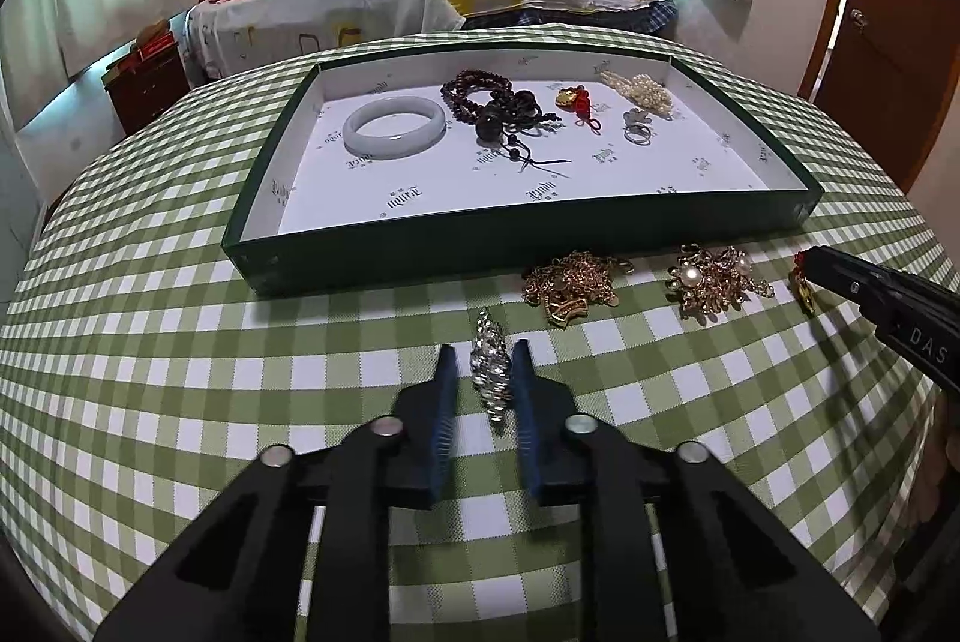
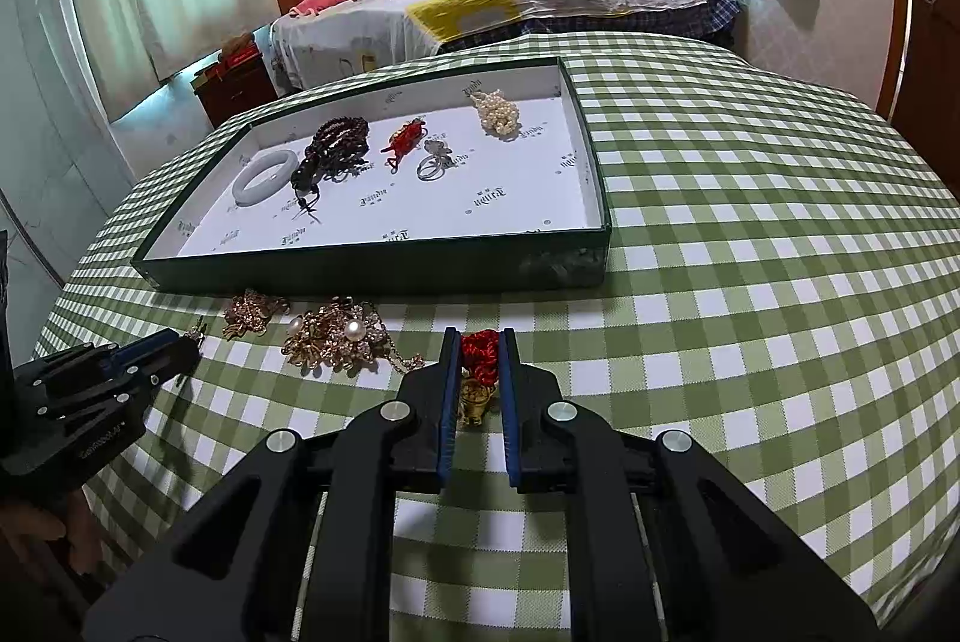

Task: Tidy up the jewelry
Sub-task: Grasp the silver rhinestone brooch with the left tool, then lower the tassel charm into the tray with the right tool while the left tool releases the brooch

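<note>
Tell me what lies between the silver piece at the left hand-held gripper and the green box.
Only bare checked cloth lies between the silver piece and the green box, seen in the left wrist view; the gold chain pile sits to the right.
</note>
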